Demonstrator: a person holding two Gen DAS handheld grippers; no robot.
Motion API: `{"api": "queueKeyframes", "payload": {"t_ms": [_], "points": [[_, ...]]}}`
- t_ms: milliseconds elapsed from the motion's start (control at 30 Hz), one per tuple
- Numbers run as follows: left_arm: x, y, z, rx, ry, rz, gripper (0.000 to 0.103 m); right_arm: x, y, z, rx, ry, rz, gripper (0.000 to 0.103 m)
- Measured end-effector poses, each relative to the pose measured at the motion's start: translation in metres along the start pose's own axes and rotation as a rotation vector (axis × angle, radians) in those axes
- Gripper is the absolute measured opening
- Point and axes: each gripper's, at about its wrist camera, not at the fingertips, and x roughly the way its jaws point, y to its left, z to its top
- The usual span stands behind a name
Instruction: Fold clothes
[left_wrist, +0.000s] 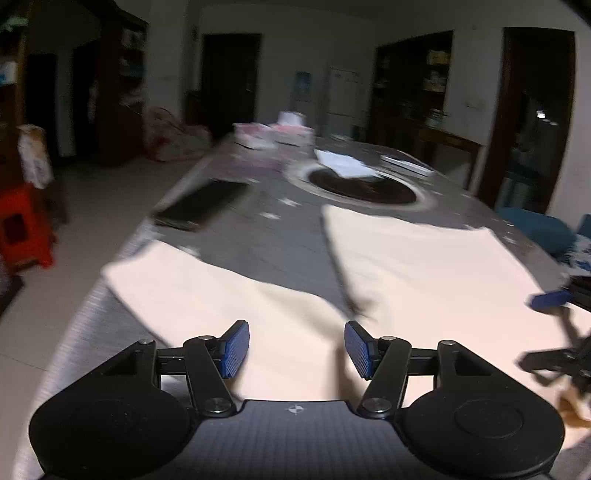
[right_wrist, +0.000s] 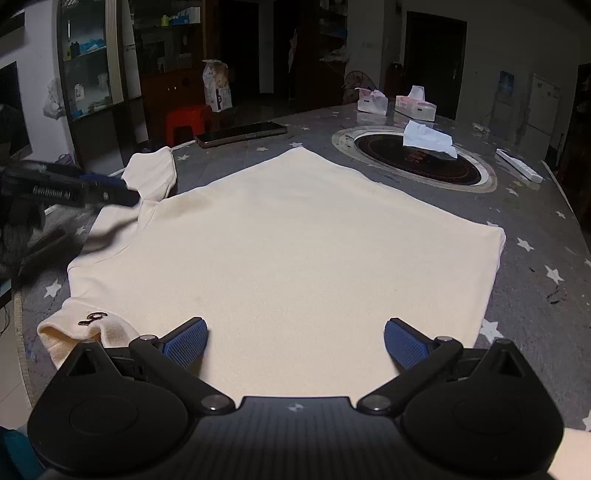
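Left wrist view is motion-blurred: table edges, far clutter and the cloth outline are all smeared. Right wrist view is sharp.

Hidden/cut off: near hem of the cream garment (right_wrist: 295, 258) runs under the right gripper (right_wrist: 295, 341) body, so its front edge isn't visible. In the left view the garment (left_wrist: 424, 277) is split by a dark wedge of bare table; can't tell from the blur whether that's a fold or a sleeve lying apart. The left gripper (left_wrist: 296, 349) seen from the right camera (right_wrist: 66, 192) is a dark blur at the table's left edge, over the garment's collar/shoulder area; contact there unreadable. A small dark mark on the near-left cuff (right_wrist: 92, 317) is too small to read.

Grippers: left jaws partly open, nothing between the blue pads (left_wrist: 236, 349), cloth lies below them. Right jaws spread wide, pads (right_wrist: 186, 341) clear of the fabric, nothing gripped.

Garment: lying flat and spread across the near half of the table, one sleeve (right_wrist: 151, 173) sticking out toward the left edge.

Surface: grey star-print tablecloth (right_wrist: 535, 258) on a big table, round dark inset hob (right_wrist: 417, 162) mid-table with a white tissue (right_wrist: 428, 140) on it. Phone (right_wrist: 242, 133) near the far-left edge, two tissue boxes (right_wrist: 415, 107) at the far edge, a white bar-shaped thing (right_wrist: 519, 170) by the right edge.

Room: dim, dark cabinets, doorways, red plastic stool (right_wrist: 186, 120) past the left edge.
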Motion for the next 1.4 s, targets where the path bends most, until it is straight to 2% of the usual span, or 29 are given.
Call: {"api": "queueKeyframes", "payload": {"t_ms": [100,200,267,333,400,433,467,533,633,800,900,1100,1200,1300,1400], "points": [[0.009,0.022,0.011,-0.059,0.002,0.12,0.06,0.0,0.002,-0.001,0.002,-0.005,-0.004,0.103],[0.026,0.035,0.019,-0.05,0.041,0.292,0.06,-0.001,0.004,-0.002,0.003,-0.006,-0.007,0.103],[0.036,0.043,0.023,-0.06,0.051,0.345,0.06,-0.001,0.004,-0.002,0.003,-0.006,-0.009,0.103],[0.045,0.05,0.026,-0.085,0.06,0.353,0.06,-0.001,0.004,-0.002,0.003,-0.005,-0.01,0.103],[0.05,0.05,0.027,-0.084,0.043,0.349,0.053,-0.001,0.004,-0.001,0.003,-0.004,-0.011,0.103],[0.052,0.05,0.028,-0.082,0.034,0.345,0.035,-0.001,0.004,-0.001,0.004,-0.003,-0.012,0.103],[0.053,0.05,0.027,-0.078,0.025,0.337,0.022,-0.001,0.004,-0.001,0.004,-0.002,-0.014,0.103],[0.053,0.048,0.024,-0.074,0.012,0.338,0.009,0.0,0.005,-0.001,0.006,0.0,-0.018,0.103],[0.044,0.055,0.022,-0.109,0.004,0.358,0.006,0.0,0.005,-0.001,0.007,0.001,-0.022,0.103],[0.009,0.068,0.012,-0.154,-0.02,0.433,0.005,-0.001,0.006,-0.001,0.005,0.006,-0.022,0.103],[-0.009,0.075,0.003,-0.169,-0.015,0.435,0.005,-0.002,0.006,-0.001,0.0,0.01,-0.018,0.103],[-0.003,0.083,-0.001,-0.179,0.041,0.437,0.008,-0.004,0.005,0.004,0.023,0.03,-0.025,0.103],[-0.01,0.077,0.008,-0.168,0.013,0.463,0.009,-0.013,0.007,0.002,0.018,0.022,-0.025,0.103],[-0.023,0.059,0.019,-0.14,-0.046,0.396,0.009,-0.022,0.01,0.001,0.001,0.019,-0.026,0.103],[-0.028,0.027,0.027,-0.086,-0.057,0.216,0.009,-0.023,0.016,0.0,-0.031,0.025,-0.036,0.103]]}}
